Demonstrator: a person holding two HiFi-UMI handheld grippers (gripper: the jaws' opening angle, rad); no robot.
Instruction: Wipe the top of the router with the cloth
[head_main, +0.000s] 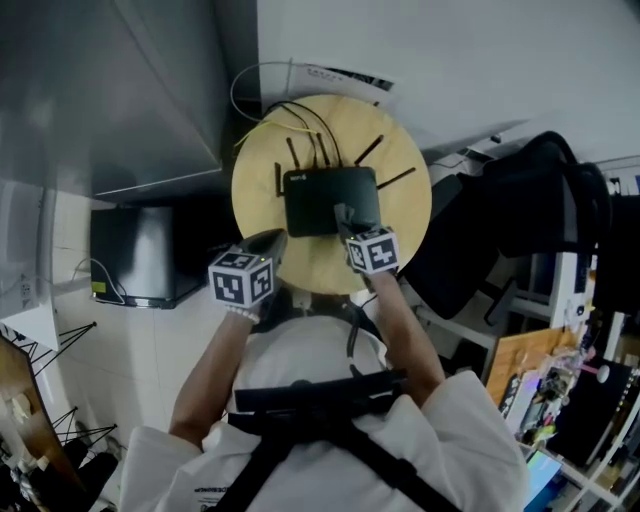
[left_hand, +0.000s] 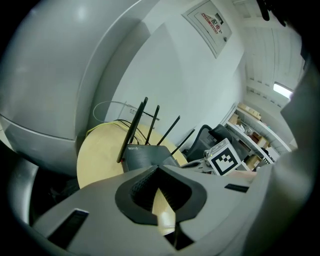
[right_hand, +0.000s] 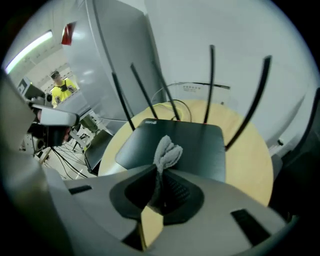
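Grey cloth (right_hand: 166, 151) clenched in my right tongs (right_hand: 158, 171) meets the top of the router (right_hand: 192, 142), wiping seemingly just begun with most left; my left tongs (left_hand: 159, 168) are closed on nothing.

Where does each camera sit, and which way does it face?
Head view: on the head, steeply down at the black antennaed router on the round wooden table; forearms, left tool, right tool show.
Left gripper view: on the left tool, along its shut, empty jaws toward the router's side.
Right gripper view: on the right tool; jaws pinch grey cloth over the router.
All share the router.
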